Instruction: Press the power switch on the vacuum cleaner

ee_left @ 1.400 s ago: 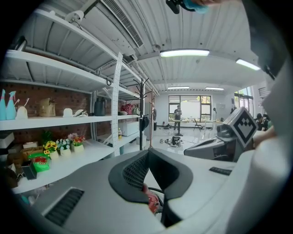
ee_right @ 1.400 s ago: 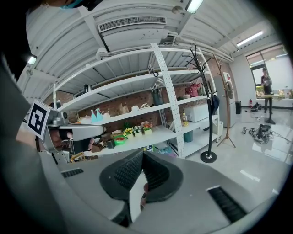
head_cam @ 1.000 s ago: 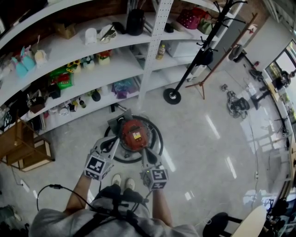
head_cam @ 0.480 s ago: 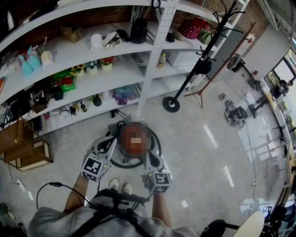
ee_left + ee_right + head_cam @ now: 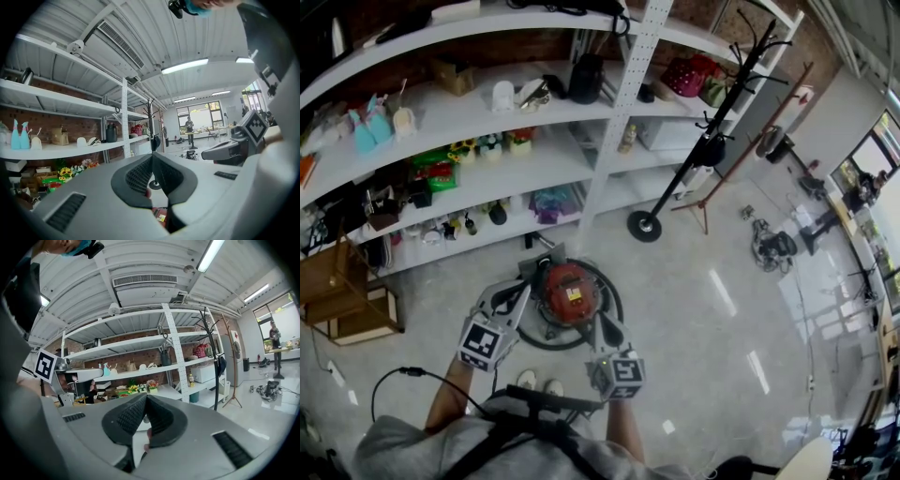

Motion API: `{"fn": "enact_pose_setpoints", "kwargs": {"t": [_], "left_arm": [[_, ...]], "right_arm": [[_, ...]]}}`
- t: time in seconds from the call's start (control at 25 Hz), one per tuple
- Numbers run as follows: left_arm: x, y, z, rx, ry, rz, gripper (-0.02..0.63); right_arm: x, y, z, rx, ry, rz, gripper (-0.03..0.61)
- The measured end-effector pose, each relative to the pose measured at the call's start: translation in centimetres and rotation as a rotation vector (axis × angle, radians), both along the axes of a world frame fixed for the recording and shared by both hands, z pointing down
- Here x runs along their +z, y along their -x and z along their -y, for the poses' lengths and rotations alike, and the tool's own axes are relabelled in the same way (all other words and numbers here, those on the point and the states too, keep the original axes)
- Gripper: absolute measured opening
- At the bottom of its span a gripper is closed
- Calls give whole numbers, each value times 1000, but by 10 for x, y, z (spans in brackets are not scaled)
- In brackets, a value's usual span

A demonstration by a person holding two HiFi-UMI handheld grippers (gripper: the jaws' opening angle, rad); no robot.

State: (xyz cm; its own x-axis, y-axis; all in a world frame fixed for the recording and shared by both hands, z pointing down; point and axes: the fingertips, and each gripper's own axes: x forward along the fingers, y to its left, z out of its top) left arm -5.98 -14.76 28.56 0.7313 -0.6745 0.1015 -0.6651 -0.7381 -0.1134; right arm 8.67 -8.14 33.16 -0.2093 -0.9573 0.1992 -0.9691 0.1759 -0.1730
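Tools low in the frame: we held our left tool [image 5: 523, 291] and right tool [image 5: 594, 324] with jaws pressed together, empty, flanking the red vacuum cleaner [image 5: 569, 284] at centre on the floor [image 5: 703, 309]; shelves [image 5: 487, 127] stood beyond.

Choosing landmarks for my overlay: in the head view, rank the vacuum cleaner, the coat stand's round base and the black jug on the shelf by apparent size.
1. The vacuum cleaner, clearly largest.
2. The black jug and the coat stand's round base: about alike; the jug sits higher, nearer the camera, so unranked.
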Motion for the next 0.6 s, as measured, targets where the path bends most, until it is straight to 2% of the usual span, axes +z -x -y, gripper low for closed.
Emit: {"fn": "enact_pose_setpoints", "kwargs": {"t": [0.48, 0.6], "left_arm": [[-2, 23, -13, -15, -26, 25, 8], [-4, 24, -16, -25, -6, 9, 8]], "right_arm": [[-11, 11, -16, -7, -30, 2, 12], [-12, 11, -16, -9, -48, -1, 12]]}}
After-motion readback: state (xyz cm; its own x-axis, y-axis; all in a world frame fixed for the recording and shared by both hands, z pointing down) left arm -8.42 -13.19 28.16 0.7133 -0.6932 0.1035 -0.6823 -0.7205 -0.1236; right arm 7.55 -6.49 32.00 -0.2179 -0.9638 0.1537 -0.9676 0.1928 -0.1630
